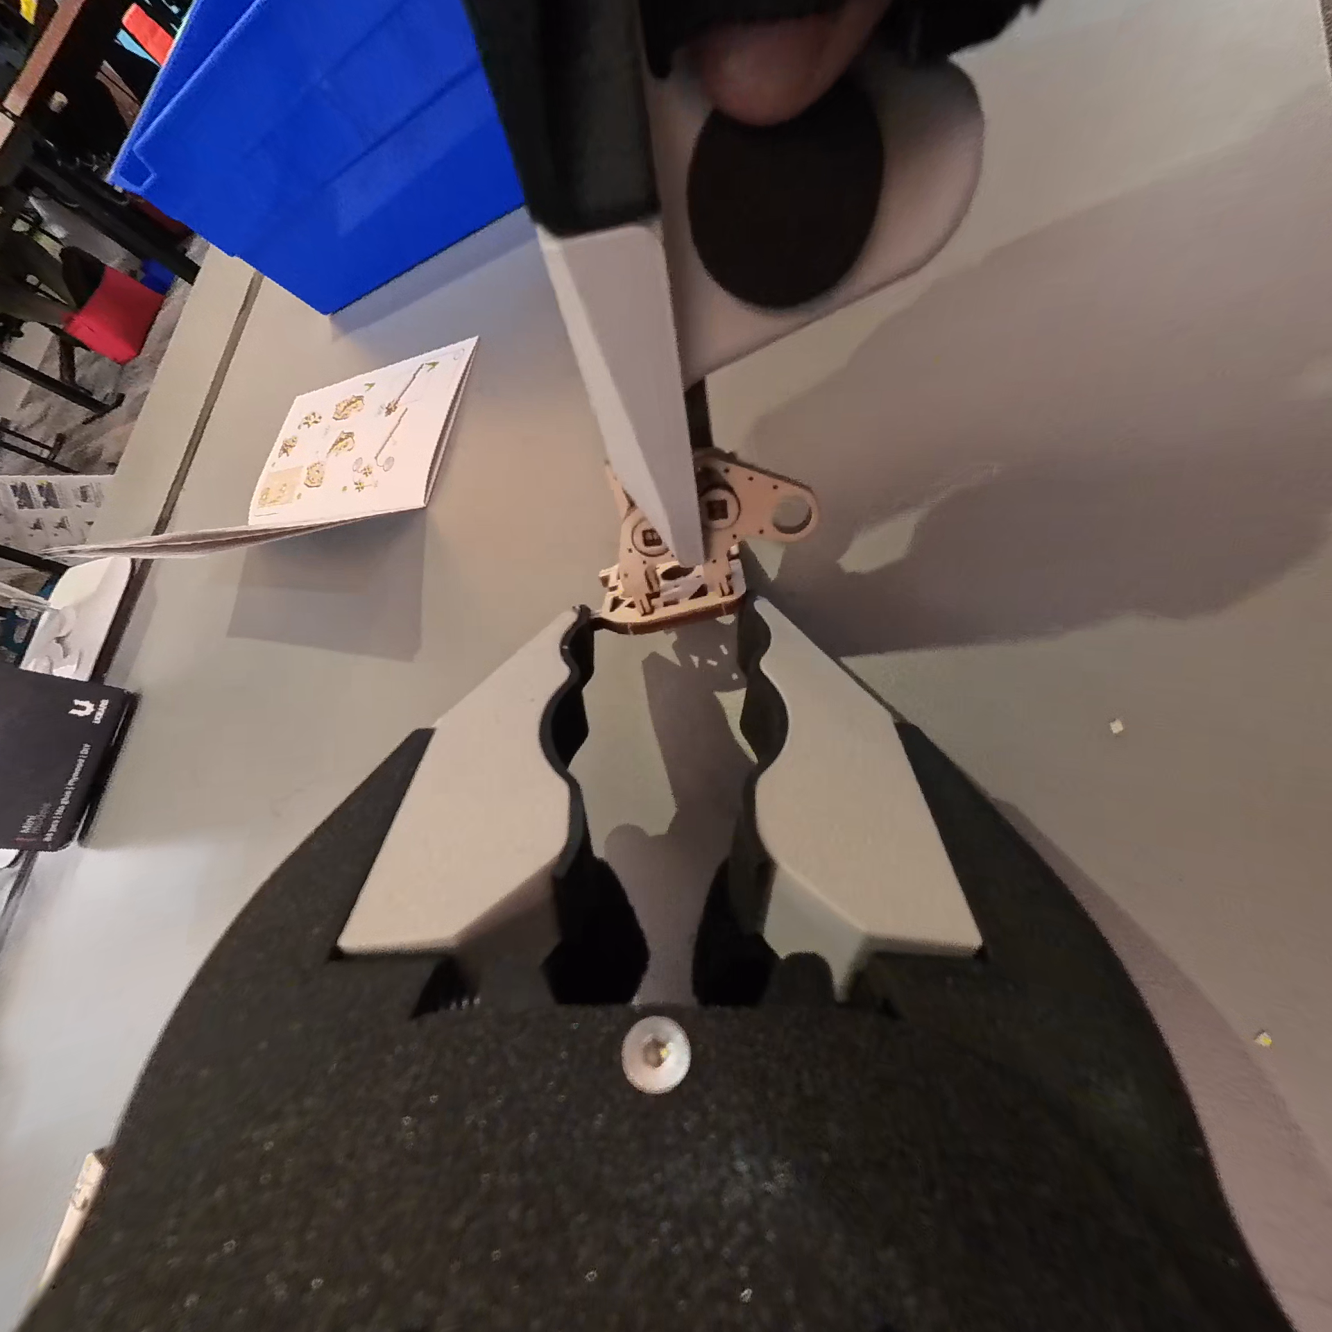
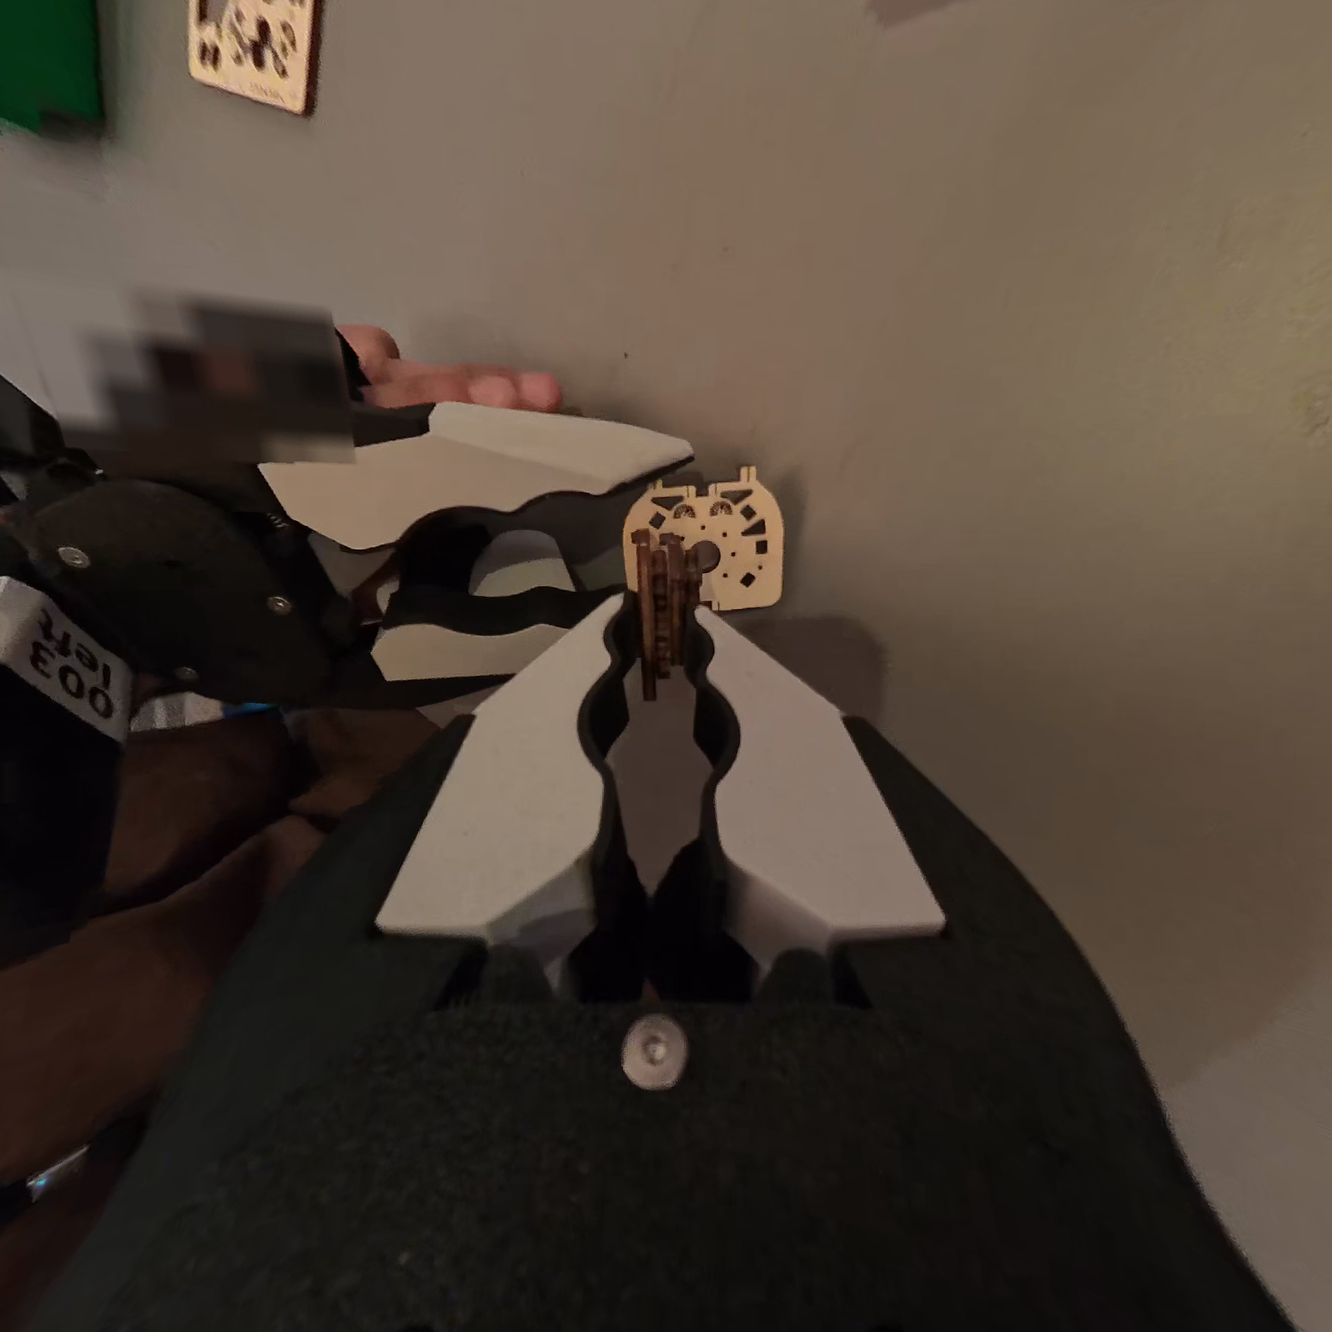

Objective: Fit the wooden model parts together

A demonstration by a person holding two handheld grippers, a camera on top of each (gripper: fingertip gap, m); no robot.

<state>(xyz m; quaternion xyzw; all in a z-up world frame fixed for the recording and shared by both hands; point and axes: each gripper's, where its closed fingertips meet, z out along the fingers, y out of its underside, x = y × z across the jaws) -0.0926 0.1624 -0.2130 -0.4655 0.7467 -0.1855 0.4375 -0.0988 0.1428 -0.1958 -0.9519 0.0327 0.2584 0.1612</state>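
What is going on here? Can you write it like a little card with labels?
Surface: grey table
Right gripper: fingers shut on the upright wooden plates
Left gripper: fingers spread, tips at the wooden base plate, grip unclear
Wooden model: upright plates slotted into the flat base plate
Nearby: open instruction booklet, blue bin, black box, punched-out wooden sheet
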